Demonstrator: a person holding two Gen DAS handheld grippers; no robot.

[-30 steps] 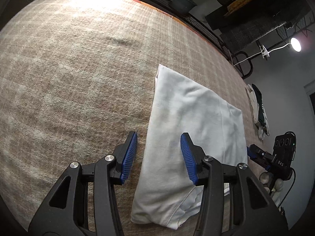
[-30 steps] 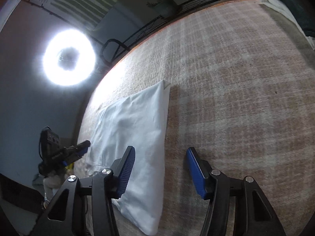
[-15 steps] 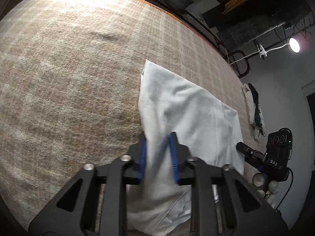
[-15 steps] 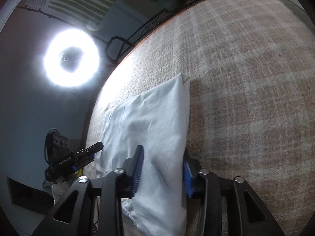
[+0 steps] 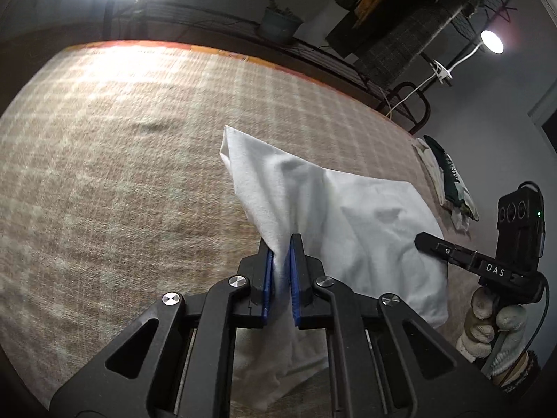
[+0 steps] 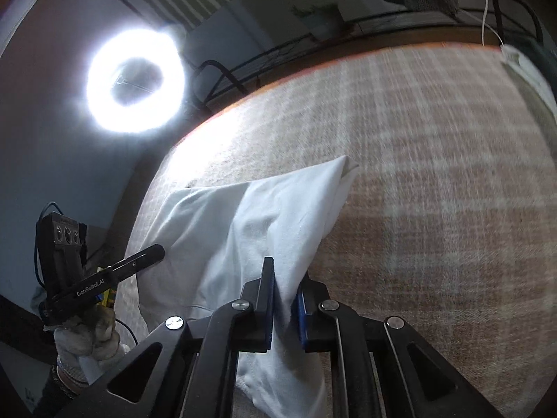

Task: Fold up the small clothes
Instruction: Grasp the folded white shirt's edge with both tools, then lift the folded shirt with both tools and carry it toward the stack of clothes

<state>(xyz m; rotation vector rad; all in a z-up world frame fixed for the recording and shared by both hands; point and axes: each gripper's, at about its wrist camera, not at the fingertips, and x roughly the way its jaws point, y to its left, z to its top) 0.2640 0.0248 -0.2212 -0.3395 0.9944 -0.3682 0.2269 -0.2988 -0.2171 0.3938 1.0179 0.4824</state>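
One plaid blanket (image 5: 122,181), ring-lit room

The right gripper (image 5: 487,264) reads "DAS"; the left gripper (image 6: 104,278) reads "GenRobot.AI".

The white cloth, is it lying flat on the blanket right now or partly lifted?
Partly lifted. Both grippers, the left gripper and the right gripper, have just closed on the near edge of the white cloth; it tents upward, with the far edge on the blanket.

Dim room — glaring ring light (image 6: 135,82)
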